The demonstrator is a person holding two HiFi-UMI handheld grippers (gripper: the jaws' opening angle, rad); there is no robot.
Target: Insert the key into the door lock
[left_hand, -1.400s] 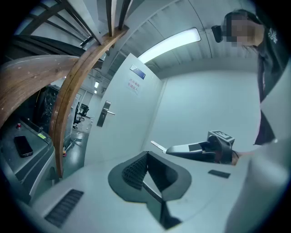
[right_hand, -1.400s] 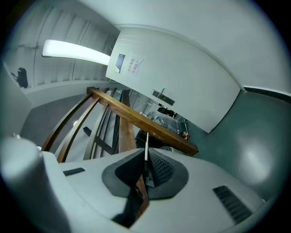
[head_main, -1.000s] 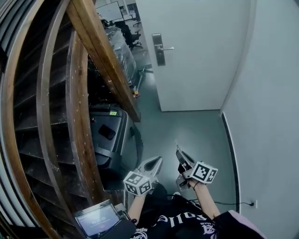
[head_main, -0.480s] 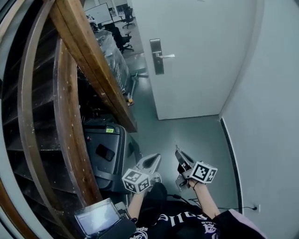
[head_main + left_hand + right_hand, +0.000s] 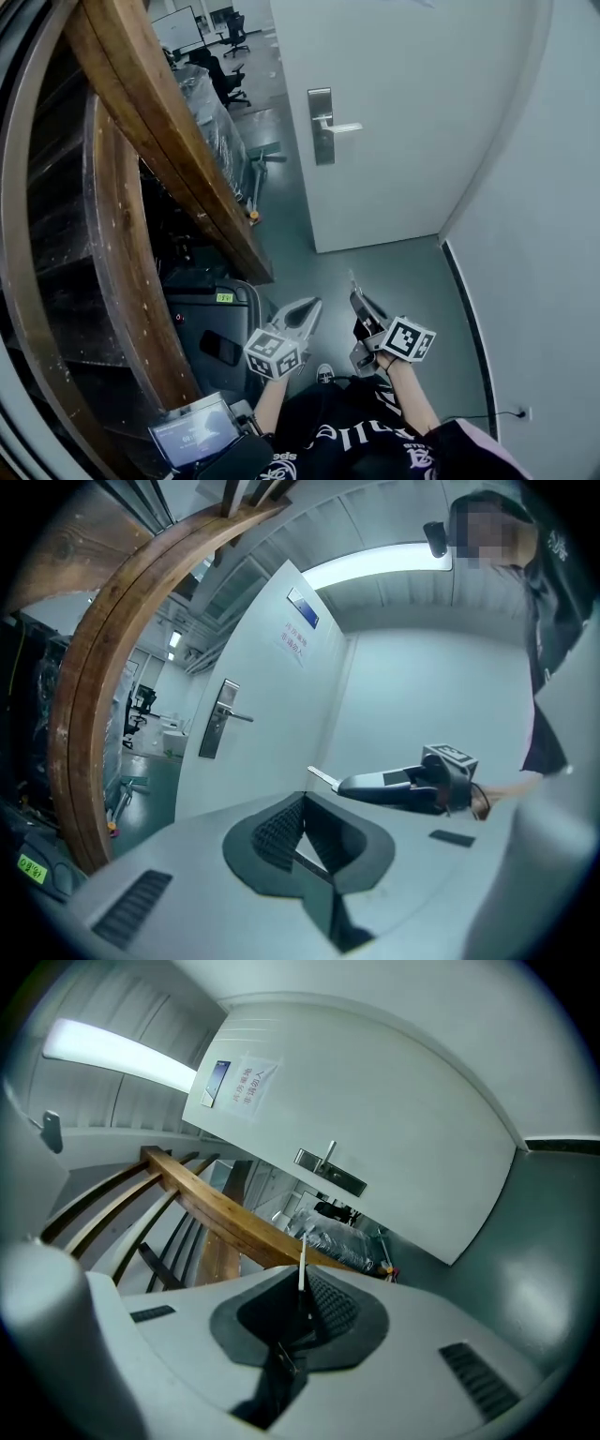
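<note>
A white door (image 5: 394, 103) stands ahead with a steel lock plate (image 5: 322, 127) and lever handle (image 5: 345, 127). My right gripper (image 5: 356, 298) is shut on a thin silver key (image 5: 352, 280) that pokes out past its tip, still far short of the door. In the right gripper view the key (image 5: 301, 1260) stands up between the jaws, below the lock plate (image 5: 330, 1173). My left gripper (image 5: 314, 305) sits beside it, shut with nothing in it. The left gripper view shows the lock plate (image 5: 214, 731) and the right gripper (image 5: 403, 785) with its key (image 5: 322, 777).
A curved wooden staircase rail (image 5: 159, 141) runs along the left. A dark grey machine (image 5: 220, 328) stands under it by my legs. A white wall (image 5: 534, 234) closes the right side. Grey-green floor (image 5: 394, 272) lies between me and the door. Office chairs (image 5: 225, 66) show beyond.
The door and its lock plate have grown larger and slid lower in the head view. Both grippers have risen slightly, the key still held in the right one.
</note>
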